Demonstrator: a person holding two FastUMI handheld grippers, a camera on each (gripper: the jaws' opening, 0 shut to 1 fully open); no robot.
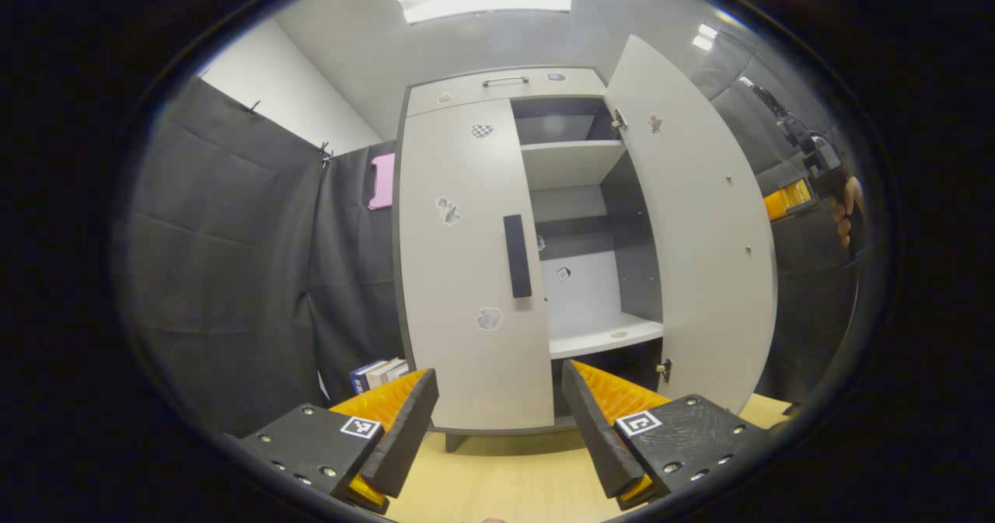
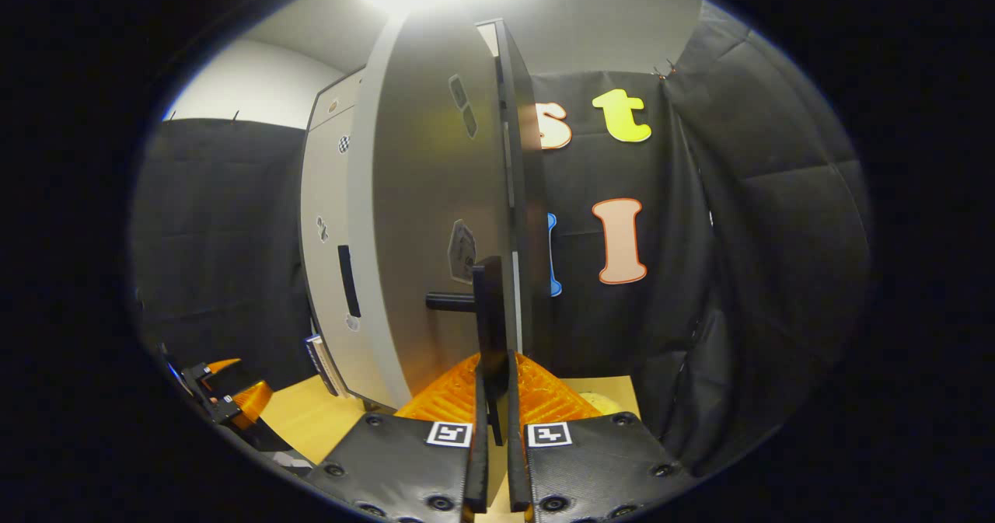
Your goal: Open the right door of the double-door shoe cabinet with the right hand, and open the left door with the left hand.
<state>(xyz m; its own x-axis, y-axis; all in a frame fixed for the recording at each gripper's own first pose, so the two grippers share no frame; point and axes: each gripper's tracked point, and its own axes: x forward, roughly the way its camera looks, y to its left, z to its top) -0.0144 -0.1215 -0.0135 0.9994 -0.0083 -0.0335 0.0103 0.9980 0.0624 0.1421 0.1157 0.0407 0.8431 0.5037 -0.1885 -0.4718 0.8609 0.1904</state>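
Observation:
The pale grey shoe cabinet (image 1: 459,95) stands straight ahead in the left gripper view. Its left door (image 1: 459,274) is closed, with a dark vertical handle (image 1: 517,256) at its inner edge. My left gripper (image 1: 499,375) hangs open low in front of that door, apart from it. The right door (image 1: 699,228) is swung wide open, baring the shelves (image 1: 571,162). In the right gripper view this right door (image 2: 435,220) is seen nearly edge-on, and my right gripper (image 2: 494,367) is shut on its dark handle (image 2: 490,305). The right gripper (image 1: 808,181), held by a hand, appears past the open door's edge.
Several books (image 1: 381,371) stand on the floor left of the cabinet. A drawer with a metal handle (image 1: 505,81) tops the cabinet. Light wooden flooring (image 1: 497,476) lies below my fingers. Black cloth walls (image 1: 233,274) close in on both sides. The left gripper (image 2: 225,399) shows low at the left.

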